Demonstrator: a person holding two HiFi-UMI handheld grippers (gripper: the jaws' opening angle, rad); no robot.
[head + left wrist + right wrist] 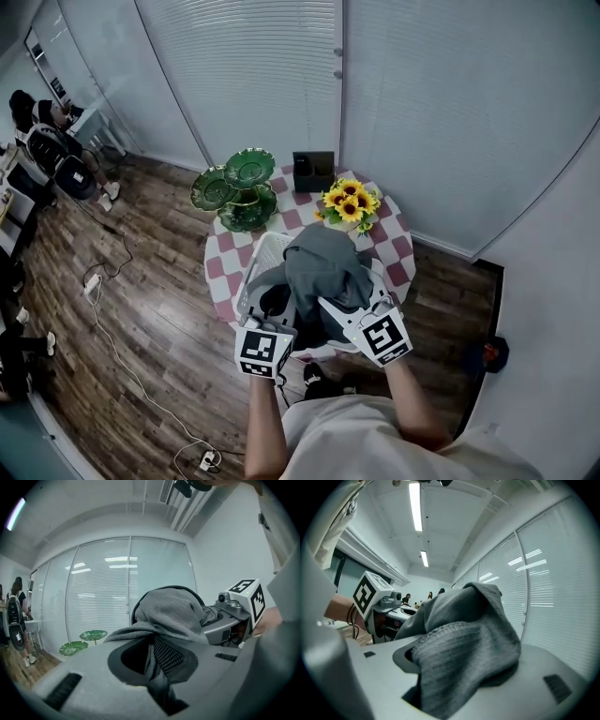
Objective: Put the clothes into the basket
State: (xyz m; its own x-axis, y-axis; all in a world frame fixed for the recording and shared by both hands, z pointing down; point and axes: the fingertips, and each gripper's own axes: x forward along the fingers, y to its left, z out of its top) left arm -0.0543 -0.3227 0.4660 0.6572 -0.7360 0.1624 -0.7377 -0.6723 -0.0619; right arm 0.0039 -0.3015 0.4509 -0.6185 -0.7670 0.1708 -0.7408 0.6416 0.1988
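A: Where is the clothing right now?

B: 1 grey garment (323, 267) hangs bunched in the air over the white basket (253, 272), which sits on the near side of the checked table (398, 248); its lower folds look to reach down to the basket's opening, though I cannot tell if they touch the bottom.

A: And the grip?

B: The left hand-held gripper (157, 665) has its jaws closed narrow on a fold of the cloth; the right hand-held gripper (440, 667) is about half closed, with a thick ribbed bunch of the same garment pinched between its jaws; so both hold it, 1 at each side.

A: How far along, then?

B: I judge the lift and carry done; lowering and letting go are left. The garment hides most of the basket's inside, so I cannot say whether other clothes already lie there; none show on the table, only green dishes (234, 187) and sunflowers (349, 202) at the far side.
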